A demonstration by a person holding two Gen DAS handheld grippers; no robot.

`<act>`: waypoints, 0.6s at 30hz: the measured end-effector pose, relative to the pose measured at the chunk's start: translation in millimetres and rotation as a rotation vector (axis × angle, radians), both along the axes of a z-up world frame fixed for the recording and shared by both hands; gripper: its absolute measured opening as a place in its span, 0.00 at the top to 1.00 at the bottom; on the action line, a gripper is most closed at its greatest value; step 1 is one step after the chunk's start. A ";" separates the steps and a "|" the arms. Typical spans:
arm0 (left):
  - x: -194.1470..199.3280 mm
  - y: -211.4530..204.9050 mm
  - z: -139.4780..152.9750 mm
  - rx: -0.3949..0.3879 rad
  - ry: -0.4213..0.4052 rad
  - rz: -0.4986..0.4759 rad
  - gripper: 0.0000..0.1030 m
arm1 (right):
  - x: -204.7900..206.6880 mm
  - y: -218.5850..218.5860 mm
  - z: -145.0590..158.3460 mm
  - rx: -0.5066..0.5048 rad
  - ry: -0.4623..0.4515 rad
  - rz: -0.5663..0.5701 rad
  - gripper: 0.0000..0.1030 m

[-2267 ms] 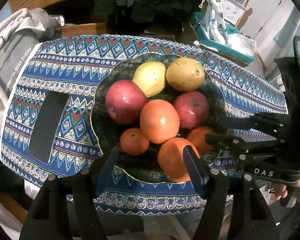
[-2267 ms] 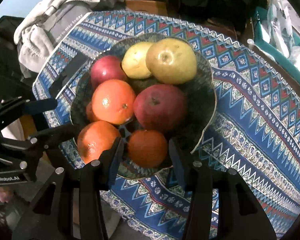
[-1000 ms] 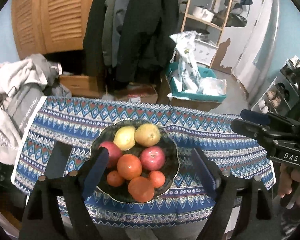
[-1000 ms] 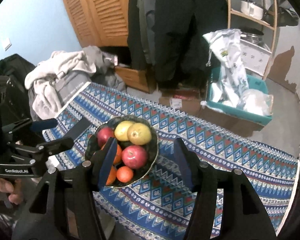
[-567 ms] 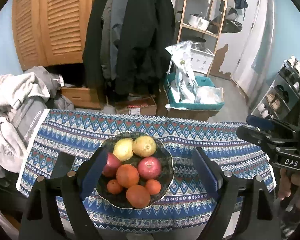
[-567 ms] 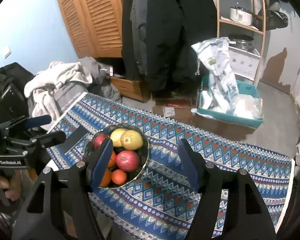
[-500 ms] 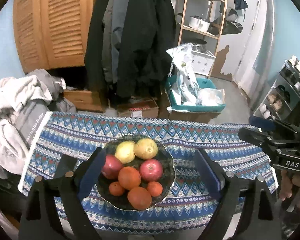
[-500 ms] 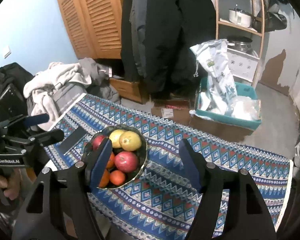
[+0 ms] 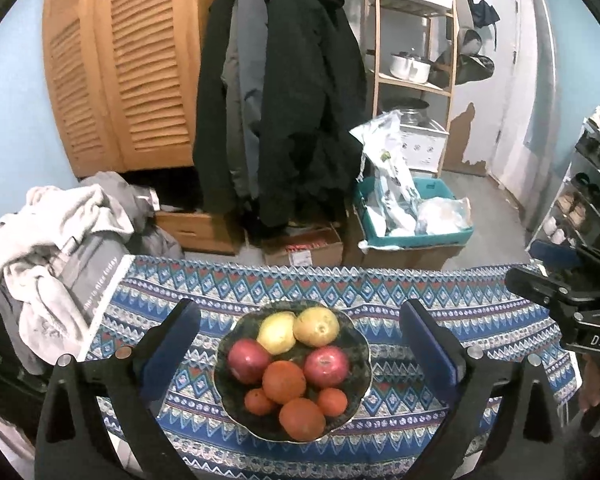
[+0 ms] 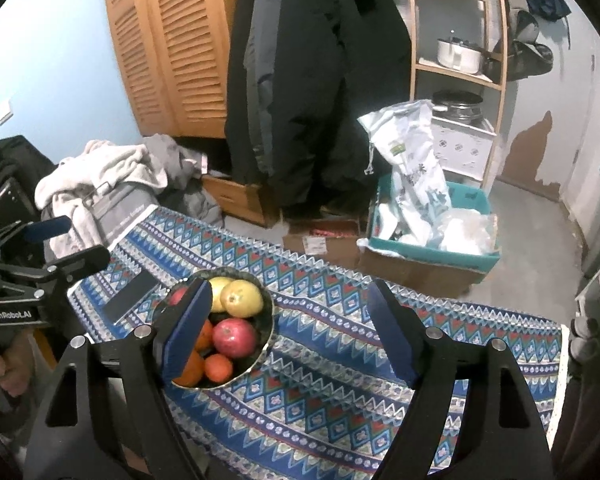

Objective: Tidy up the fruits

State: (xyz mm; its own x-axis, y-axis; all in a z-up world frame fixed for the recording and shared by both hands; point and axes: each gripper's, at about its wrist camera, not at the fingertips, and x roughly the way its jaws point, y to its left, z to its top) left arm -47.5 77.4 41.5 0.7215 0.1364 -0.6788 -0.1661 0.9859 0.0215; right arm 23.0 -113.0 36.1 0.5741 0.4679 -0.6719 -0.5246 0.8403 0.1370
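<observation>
Item: fruit bowl (image 9: pixel 366 364), heaped with oranges, apples and pears, near the worktop (image 9: pixel 480 320) front edge. Risk: the pile is rounded, so nudging one orange (image 9: pixel 302 419) may roll others out. My left tool (image 9: pixel 300 354) and right tool (image 10: pixel 288 328) gape empty, well above it.

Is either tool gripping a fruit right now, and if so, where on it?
Nothing is held. The left tool and right tool are both open and empty; all the fruit sits in the dark scalloped bowl.
</observation>
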 end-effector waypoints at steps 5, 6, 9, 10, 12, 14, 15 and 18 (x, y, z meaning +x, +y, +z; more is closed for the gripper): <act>-0.3 -2.7 3.9 0.019 -0.013 0.006 0.01 | 2.0 -4.7 -0.4 -0.002 -0.003 -0.021 0.23; -0.3 -3.5 4.1 0.022 -0.014 0.004 0.01 | 1.8 -5.4 -0.6 -0.002 -0.003 -0.023 0.23; -0.4 -7.4 4.8 0.035 -0.014 0.004 0.01 | 1.5 -6.5 -1.3 -0.005 -0.002 -0.028 0.23; -0.5 -7.9 5.1 0.036 -0.014 0.004 0.01 | 1.0 -7.2 -1.7 -0.005 -0.002 -0.027 0.23; -0.7 -8.1 5.2 0.036 -0.014 0.006 0.01 | 0.7 -7.5 -2.1 -0.008 -0.002 -0.027 0.23; -0.6 -8.5 5.1 0.035 -0.012 0.005 0.01 | 0.4 -7.6 -2.5 -0.012 -0.002 -0.027 0.23; -0.7 -8.8 5.2 0.034 -0.012 0.004 0.01 | 0.2 -7.7 -2.8 -0.013 -0.001 -0.026 0.23; -0.8 -8.9 5.2 0.037 -0.012 0.006 0.01 | -0.4 -7.5 -4.8 -0.021 0.002 -0.025 0.23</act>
State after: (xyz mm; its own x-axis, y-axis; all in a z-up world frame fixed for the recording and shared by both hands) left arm -48.2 68.5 46.7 0.7286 0.1656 -0.6646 -0.1729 0.9834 0.0555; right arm 22.6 -120.5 31.3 0.5838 0.4395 -0.6827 -0.5031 0.8558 0.1208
